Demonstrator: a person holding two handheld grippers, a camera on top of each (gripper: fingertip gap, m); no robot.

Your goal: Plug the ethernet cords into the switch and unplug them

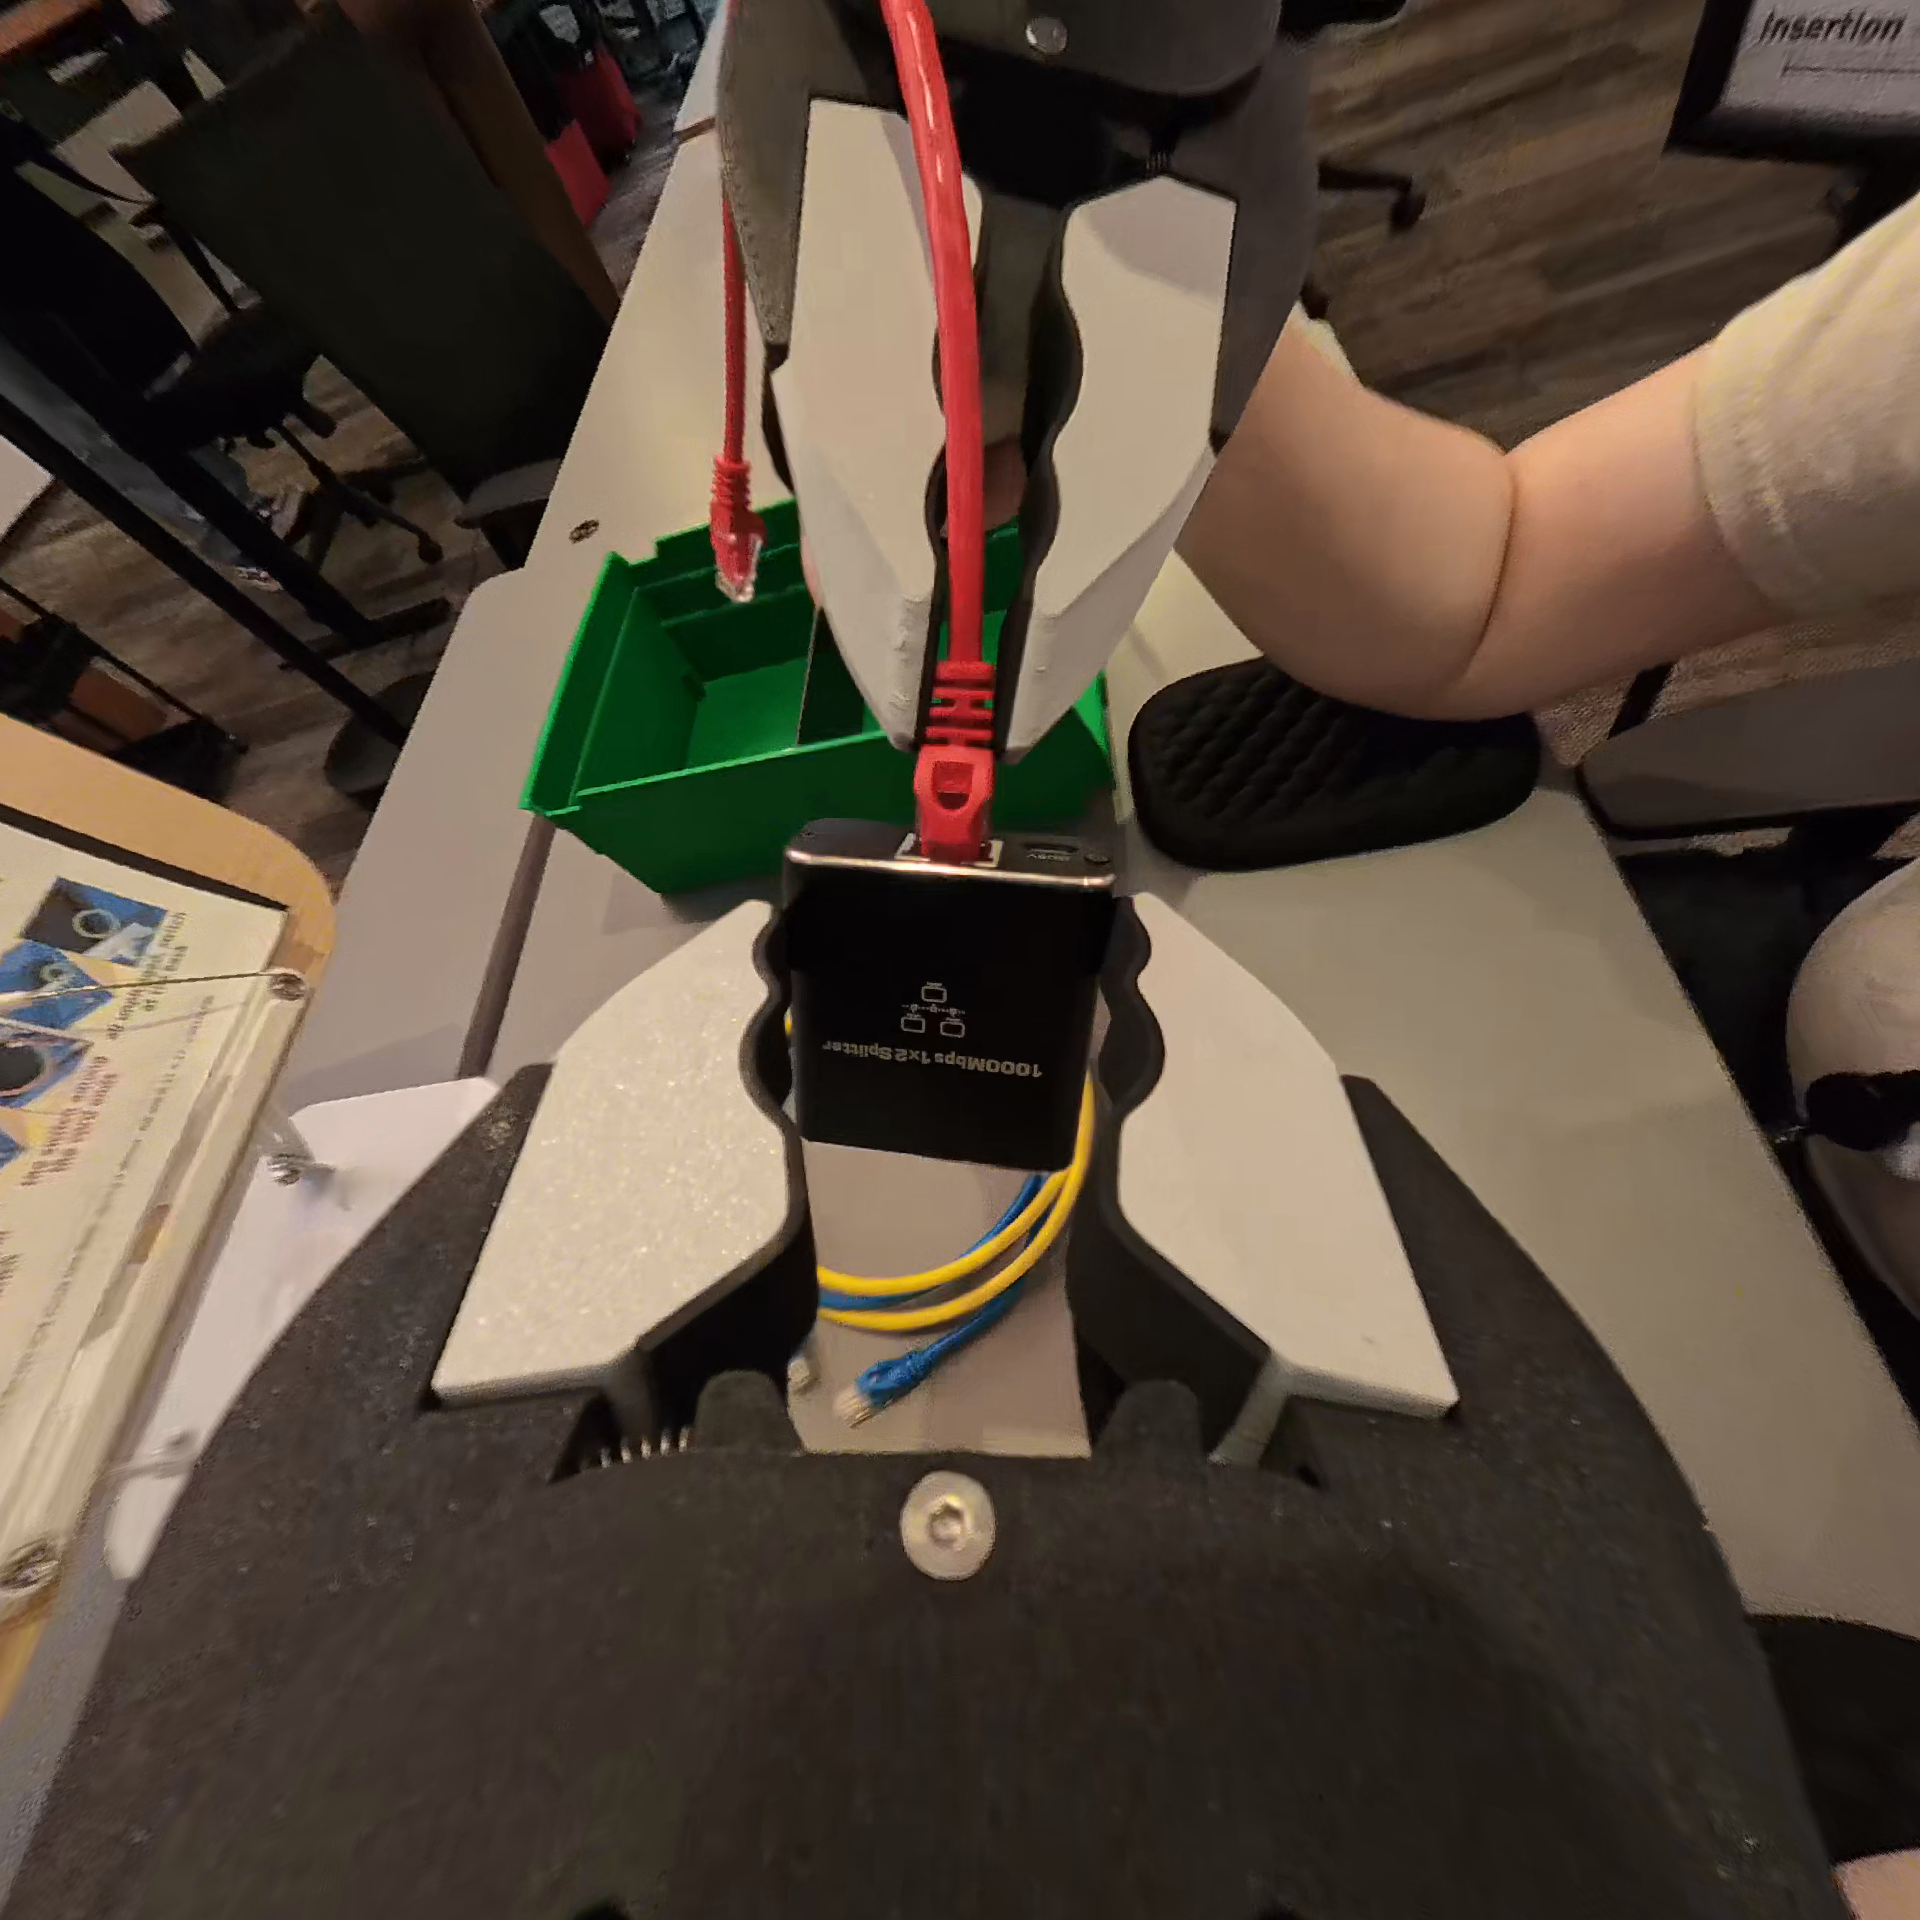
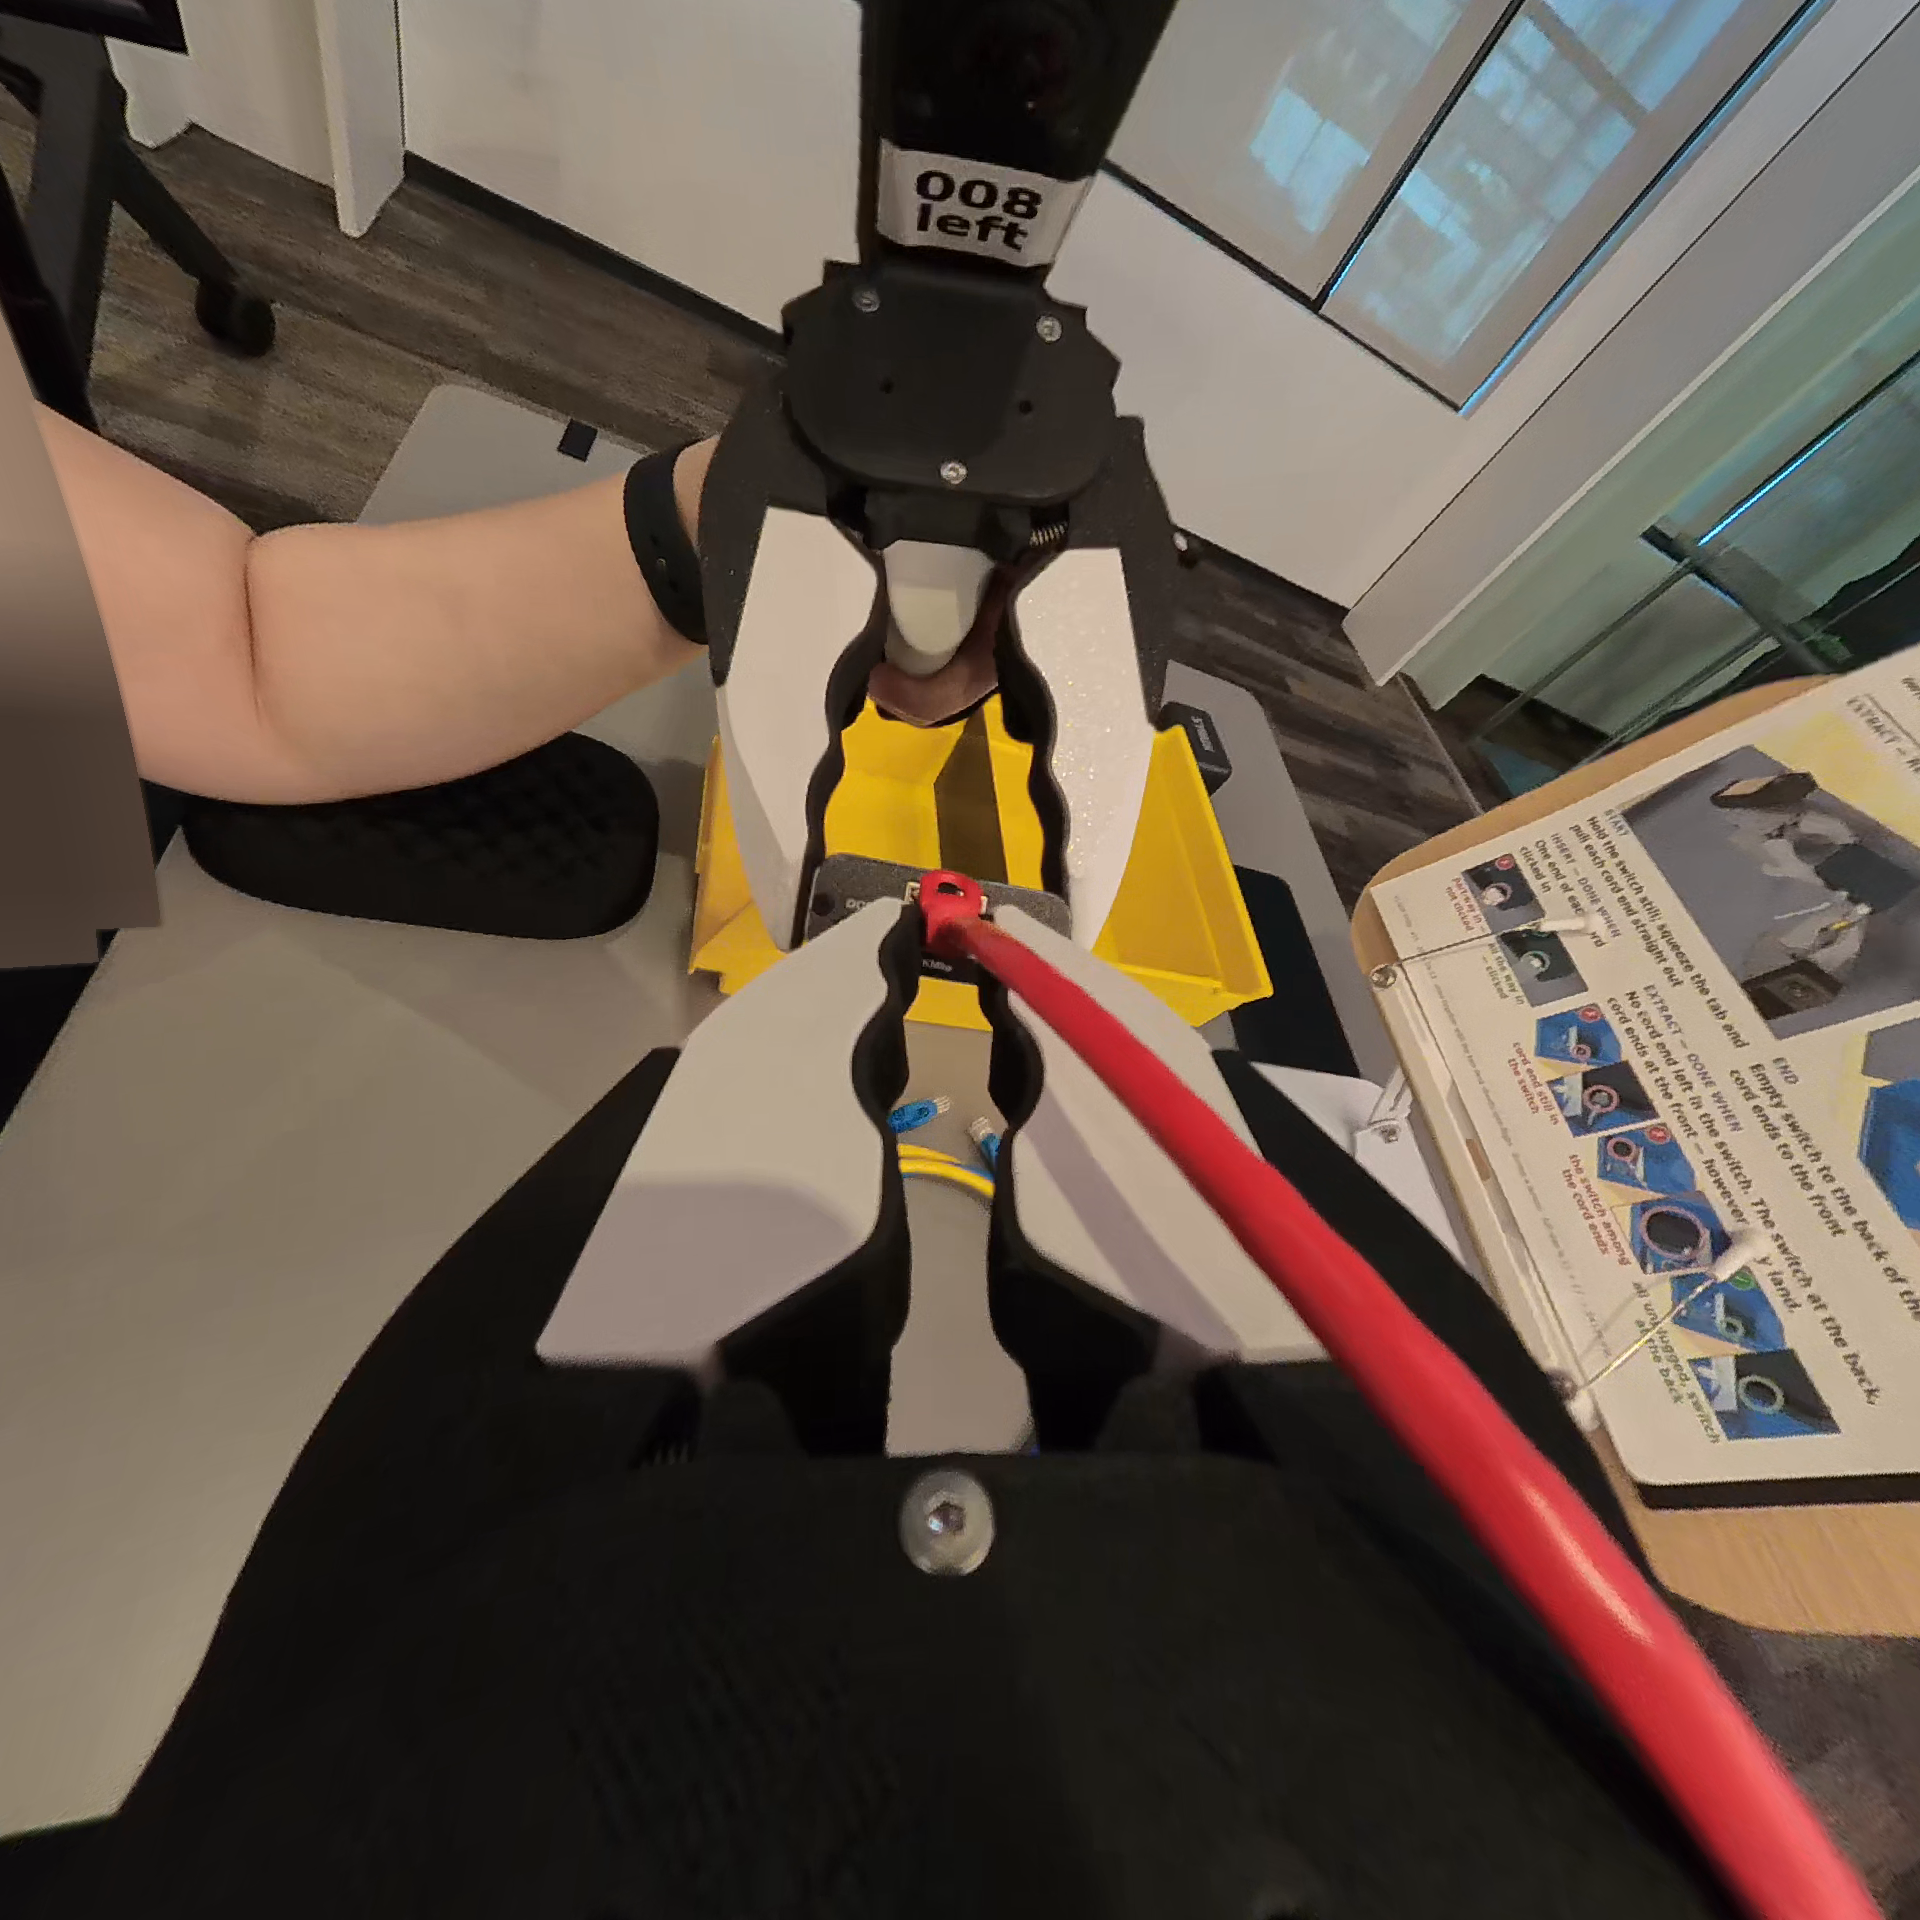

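My left gripper is shut on the black switch and holds it above the table, ports facing away. My right gripper comes in from the far side and is shut on the boot of the red ethernet cord's plug. The plug's tip sits in a port of the switch; how deep I cannot tell. The cord's free end hangs over the green bin. In the right wrist view my right gripper pinches the red plug against the switch, and the cord trails to the lower right.
A green bin and a yellow bin stand on the grey table. Yellow and blue cords lie loose under the switch. A black padded rest lies under a forearm. An instruction board lies beside the table.
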